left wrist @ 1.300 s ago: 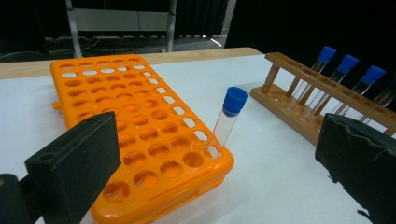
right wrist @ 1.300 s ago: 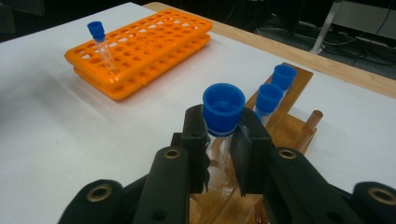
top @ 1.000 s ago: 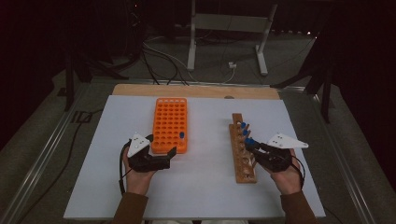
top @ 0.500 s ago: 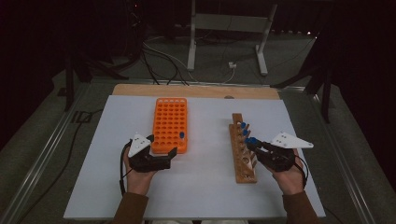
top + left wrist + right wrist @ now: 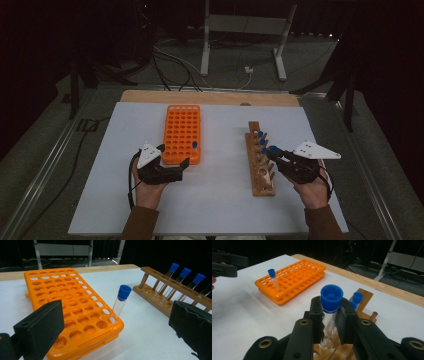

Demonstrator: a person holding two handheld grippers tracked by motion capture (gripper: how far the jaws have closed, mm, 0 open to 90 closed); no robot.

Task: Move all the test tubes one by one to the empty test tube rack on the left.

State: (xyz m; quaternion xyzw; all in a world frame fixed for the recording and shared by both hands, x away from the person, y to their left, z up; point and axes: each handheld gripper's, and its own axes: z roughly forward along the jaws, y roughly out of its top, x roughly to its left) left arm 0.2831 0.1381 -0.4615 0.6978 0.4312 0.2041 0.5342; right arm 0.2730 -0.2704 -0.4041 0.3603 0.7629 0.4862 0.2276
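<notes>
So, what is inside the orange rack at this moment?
The orange rack holds one clear tube with a blue cap, leaning in a hole by its near right edge. The other holes look empty. The tube's bottom end is hidden inside the hole.

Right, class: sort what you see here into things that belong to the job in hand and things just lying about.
Belonging to the job:
- right gripper, shut on a blue-capped tube
- wooden rack
- orange rack holding one tube
- left gripper, open

Just lying about:
- cables on the floor
- metal stand behind the table
</notes>
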